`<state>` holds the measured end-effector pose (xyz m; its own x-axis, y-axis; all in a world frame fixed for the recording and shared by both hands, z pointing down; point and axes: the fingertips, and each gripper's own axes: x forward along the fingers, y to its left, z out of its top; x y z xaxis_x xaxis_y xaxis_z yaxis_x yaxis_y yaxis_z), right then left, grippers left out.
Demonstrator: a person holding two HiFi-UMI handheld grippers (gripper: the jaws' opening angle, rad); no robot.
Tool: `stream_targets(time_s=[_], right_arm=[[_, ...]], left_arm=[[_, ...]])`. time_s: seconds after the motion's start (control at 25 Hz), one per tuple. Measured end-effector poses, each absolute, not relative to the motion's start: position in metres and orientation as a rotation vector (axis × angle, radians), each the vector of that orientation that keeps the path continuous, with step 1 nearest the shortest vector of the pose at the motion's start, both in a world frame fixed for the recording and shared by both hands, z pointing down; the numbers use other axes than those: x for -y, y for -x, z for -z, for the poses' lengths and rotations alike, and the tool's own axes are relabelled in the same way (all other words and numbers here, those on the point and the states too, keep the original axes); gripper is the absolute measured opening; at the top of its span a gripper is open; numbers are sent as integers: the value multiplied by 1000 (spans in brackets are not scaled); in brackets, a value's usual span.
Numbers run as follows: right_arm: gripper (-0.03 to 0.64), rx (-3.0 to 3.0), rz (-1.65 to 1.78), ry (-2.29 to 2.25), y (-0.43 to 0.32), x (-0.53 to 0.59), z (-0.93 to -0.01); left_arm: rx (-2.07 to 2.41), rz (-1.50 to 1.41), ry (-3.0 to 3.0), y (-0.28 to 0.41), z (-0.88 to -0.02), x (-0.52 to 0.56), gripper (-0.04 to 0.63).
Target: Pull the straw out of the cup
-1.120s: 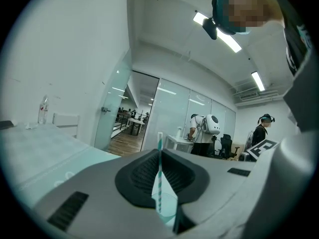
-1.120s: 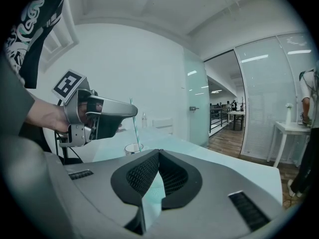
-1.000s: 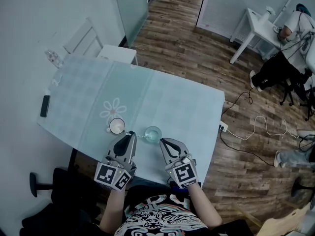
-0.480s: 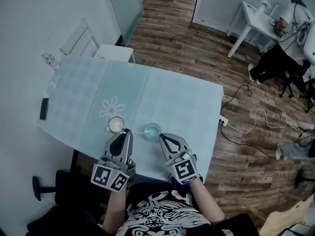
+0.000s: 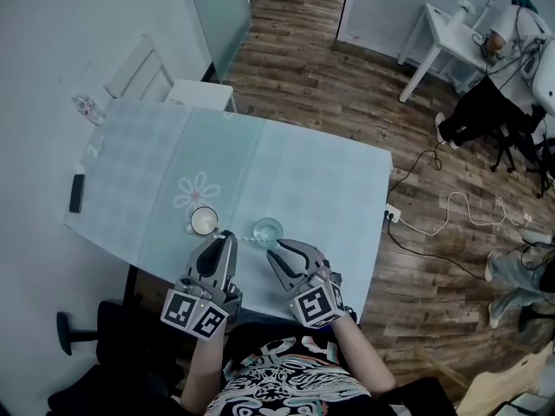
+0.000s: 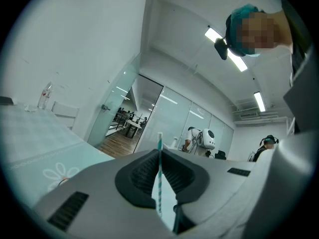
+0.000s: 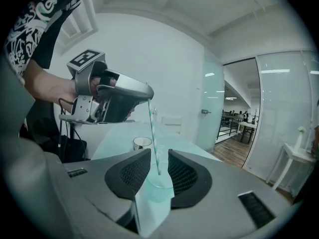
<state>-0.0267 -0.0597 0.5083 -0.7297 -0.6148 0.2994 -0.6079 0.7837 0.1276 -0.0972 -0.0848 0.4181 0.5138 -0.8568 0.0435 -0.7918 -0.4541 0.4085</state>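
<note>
On table: cup, straw leaning out
Left gripper: nearly closed, pinching straw
Right gripper: jaws apart, empty

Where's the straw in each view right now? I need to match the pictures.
Head view: the straw runs low centre, from the left gripper to the glass.
Left gripper view: straw upright at bottom centre, pinched between the jaws.
Right gripper view: straw at centre, slanting down to the glass.
Shared landmark: the left gripper on the straw's top end.
</note>
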Motion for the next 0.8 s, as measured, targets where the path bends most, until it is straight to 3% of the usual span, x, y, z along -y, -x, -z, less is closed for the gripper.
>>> stream_targets(time_s=[0.28, 0.8], right_arm=[[98, 2553, 111, -881, 28, 46, -527], [41, 2415, 152, -848, 16, 37, -563]], left_arm=[[1289, 289, -2336, 87, -431, 72, 37], [1166, 344, -2261, 82, -467, 64, 38]])
